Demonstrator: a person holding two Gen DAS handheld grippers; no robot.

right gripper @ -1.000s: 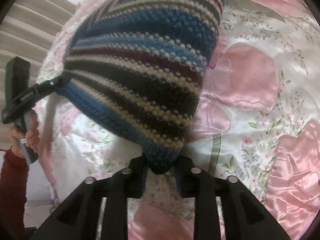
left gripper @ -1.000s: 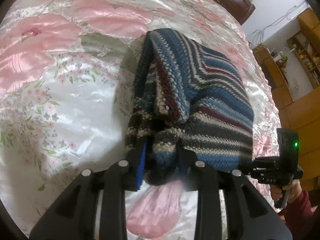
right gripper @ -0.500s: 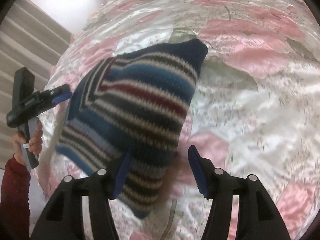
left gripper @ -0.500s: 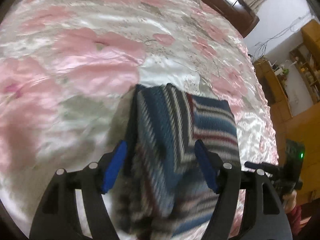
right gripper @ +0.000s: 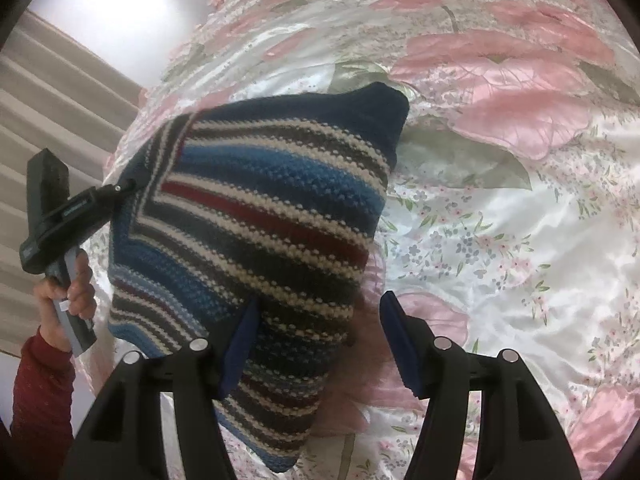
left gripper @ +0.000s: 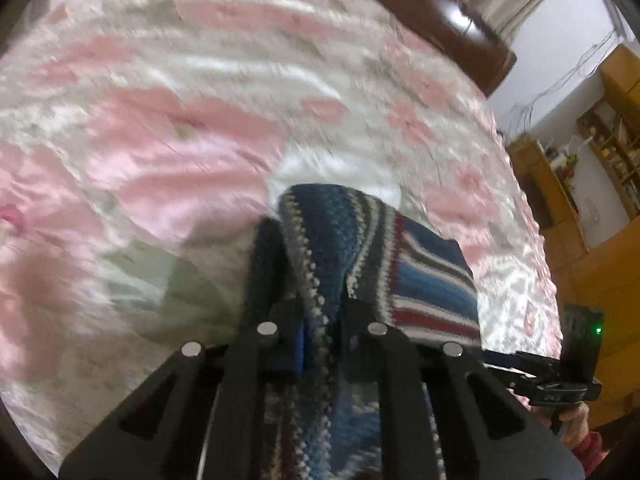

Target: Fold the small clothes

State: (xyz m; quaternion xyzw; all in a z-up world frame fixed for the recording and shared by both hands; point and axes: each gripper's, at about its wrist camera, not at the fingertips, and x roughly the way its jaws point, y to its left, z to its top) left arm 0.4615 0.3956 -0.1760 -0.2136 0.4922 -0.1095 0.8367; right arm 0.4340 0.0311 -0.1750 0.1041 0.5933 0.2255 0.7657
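Note:
The striped knit garment, in blue, grey, white and dark red, lies folded on the pink floral satin bedspread. My left gripper is shut on the garment's near edge, with the knit pinched between its fingers. The right wrist view shows the garment hanging from that left gripper, which is clamped on its far left corner. My right gripper stands open around the lower edge. The cloth covers part of its left finger, and the right finger is free.
A dark wooden headboard bounds the far end of the bed. Wooden shelves and cabinets stand to the right. A beige curtain hangs at the left. A hand in a red sleeve holds the left gripper.
Both grippers were shut on the garment a second ago, then both opened. Now the left has shut on the knit edge again, while the right stays open.

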